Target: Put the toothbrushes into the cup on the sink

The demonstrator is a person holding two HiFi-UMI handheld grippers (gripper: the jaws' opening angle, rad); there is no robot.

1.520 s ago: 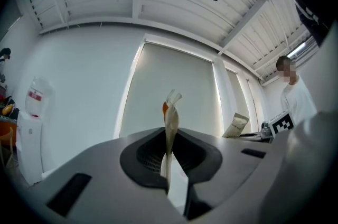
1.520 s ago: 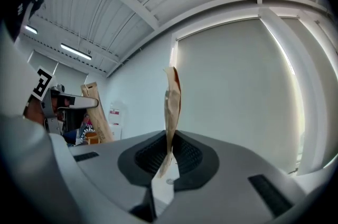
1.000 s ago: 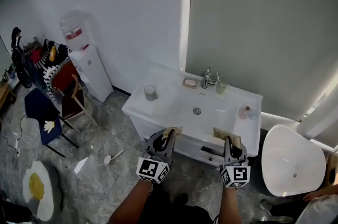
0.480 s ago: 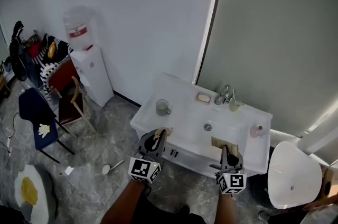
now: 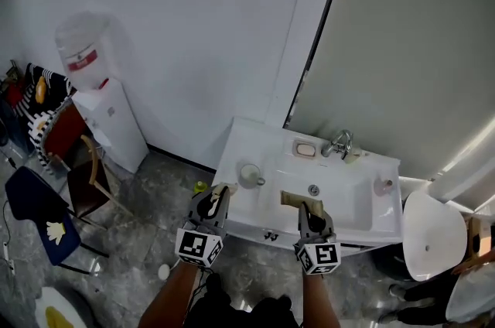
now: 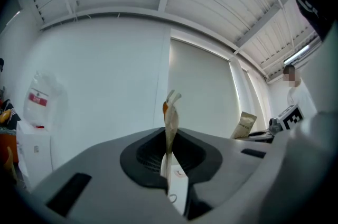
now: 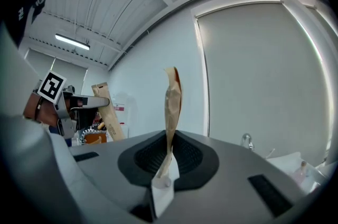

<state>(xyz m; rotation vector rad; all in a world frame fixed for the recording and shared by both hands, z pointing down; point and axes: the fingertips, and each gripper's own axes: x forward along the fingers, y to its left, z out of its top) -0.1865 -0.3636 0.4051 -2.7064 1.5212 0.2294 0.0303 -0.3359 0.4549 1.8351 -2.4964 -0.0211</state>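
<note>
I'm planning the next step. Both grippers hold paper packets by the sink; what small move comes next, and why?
Probably ease the left gripper forward over the cup: it is shut on its packet, and the cup stands just ahead on the sink.

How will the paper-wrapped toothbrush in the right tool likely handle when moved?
Likely stiff: the paper-wrapped toothbrush stands upright from the shut right tool without drooping. Probably light, being slim. Its crinkled paper looks thin, so it may crumple or slip.
</note>
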